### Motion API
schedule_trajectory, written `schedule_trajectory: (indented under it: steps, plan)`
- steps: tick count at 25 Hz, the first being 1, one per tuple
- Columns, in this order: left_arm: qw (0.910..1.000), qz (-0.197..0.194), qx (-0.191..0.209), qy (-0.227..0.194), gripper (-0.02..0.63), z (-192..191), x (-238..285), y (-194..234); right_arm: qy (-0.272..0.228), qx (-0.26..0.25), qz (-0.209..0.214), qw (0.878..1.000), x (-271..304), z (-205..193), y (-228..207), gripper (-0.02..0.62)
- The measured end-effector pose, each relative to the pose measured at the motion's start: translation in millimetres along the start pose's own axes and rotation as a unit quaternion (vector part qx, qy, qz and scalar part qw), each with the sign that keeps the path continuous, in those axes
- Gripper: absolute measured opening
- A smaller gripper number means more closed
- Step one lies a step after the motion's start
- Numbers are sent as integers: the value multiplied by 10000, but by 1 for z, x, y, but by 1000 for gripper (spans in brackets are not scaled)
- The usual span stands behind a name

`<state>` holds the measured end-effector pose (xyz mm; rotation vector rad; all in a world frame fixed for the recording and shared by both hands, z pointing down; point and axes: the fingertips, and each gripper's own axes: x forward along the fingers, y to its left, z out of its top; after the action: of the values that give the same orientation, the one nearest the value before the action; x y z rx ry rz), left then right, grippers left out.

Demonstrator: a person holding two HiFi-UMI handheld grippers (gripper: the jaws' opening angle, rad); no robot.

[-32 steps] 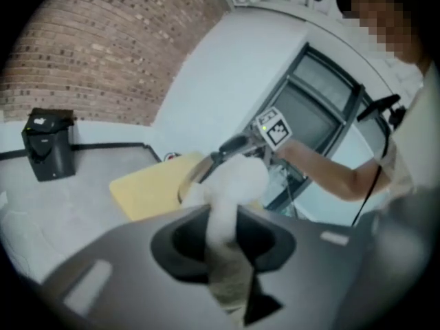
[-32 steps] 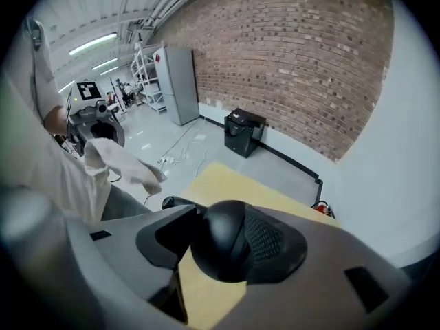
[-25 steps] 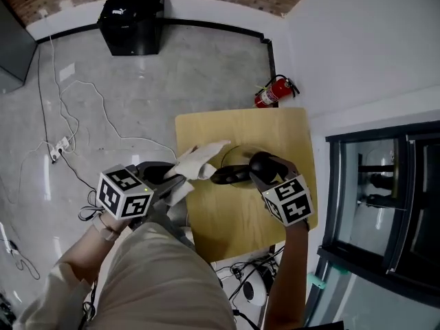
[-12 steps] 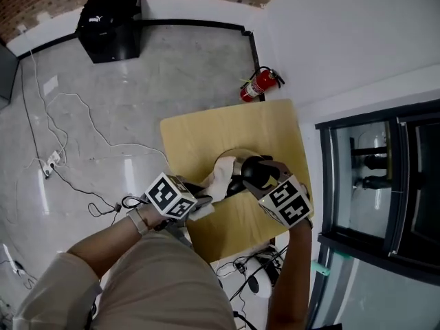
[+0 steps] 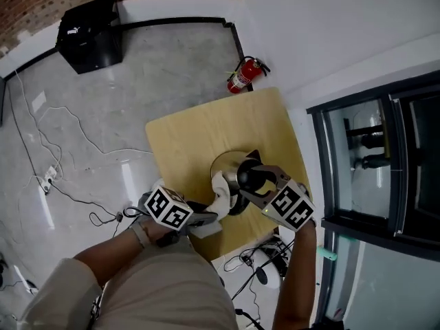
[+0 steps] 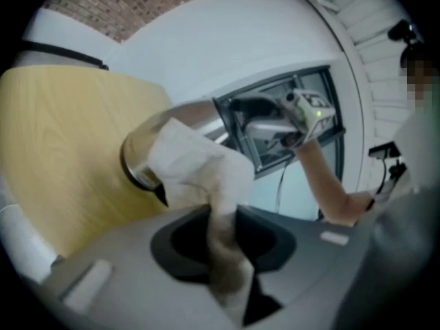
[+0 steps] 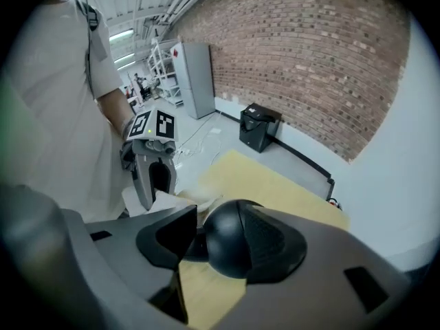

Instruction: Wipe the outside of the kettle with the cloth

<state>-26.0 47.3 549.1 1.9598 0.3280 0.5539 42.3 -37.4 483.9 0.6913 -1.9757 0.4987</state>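
Note:
A steel kettle (image 5: 230,167) with a black handle (image 5: 249,179) stands on the small wooden table (image 5: 192,139). My right gripper (image 5: 256,182) is shut on the handle's black rounded grip (image 7: 237,238) from above. My left gripper (image 5: 206,216) is shut on a white cloth (image 5: 220,191), which lies against the kettle's near left side. In the left gripper view the cloth (image 6: 196,167) bunches out of the jaws and covers part of the kettle's steel body (image 6: 148,153). The left gripper (image 7: 152,163) shows in the right gripper view beyond the handle.
A red fire extinguisher (image 5: 242,75) leans at the wall behind the table. A black box (image 5: 86,41) stands at the far left on the grey floor, where white cables (image 5: 62,136) trail. A dark-framed glass cabinet (image 5: 375,150) is at the right. More cables lie under the table's near edge.
My left gripper has swung the cloth from left of the table in against the kettle's side. The right gripper stays on the handle, shifted slightly. The head view has drifted.

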Motion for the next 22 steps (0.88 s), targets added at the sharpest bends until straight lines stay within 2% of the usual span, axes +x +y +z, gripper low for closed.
schedule_trajectory:
  steps: [2,3,5,6,8,10,11,13,15,18,20,22]
  plan:
    - [9991,-107,-247,-332,100,12,-31,8,-716,630,-423,9945,-15,4,1,221]
    - [9979,-107,-354,-538,101,21,-46,15,-1203,1115,-669,9842,-26,4,1,221]
    - [9956,14,-437,-826,100,37,-71,32,-1983,2203,-1056,9492,-41,-9,9,222]
    - [9953,109,-392,-880,100,44,-79,40,-2142,2677,-1165,9321,-40,-21,18,222]
    - [9954,329,-154,-891,101,60,-85,51,-2213,3415,-1200,9055,-26,-48,41,222]
    - [9950,496,155,-854,101,77,-81,53,-2361,3938,-1136,8811,-7,-59,56,222]
    - [9947,531,283,-832,101,85,-77,52,-2396,4091,-1172,8727,2,-61,57,222]
    - [9949,459,393,-809,101,97,-67,49,-2280,4203,-1367,8676,23,-65,52,222]
    - [9955,259,329,-855,103,105,-59,44,-2258,4281,-1475,8625,40,-63,46,225]
    - [9953,194,313,-899,103,110,-53,40,-2410,4459,-1342,8515,46,-61,47,170]
    - [9948,382,500,-806,103,110,-51,43,-2359,4423,-1187,8571,42,-67,56,163]
    - [9929,592,794,-656,103,109,-50,44,-2189,4313,-972,8699,38,-78,72,161]
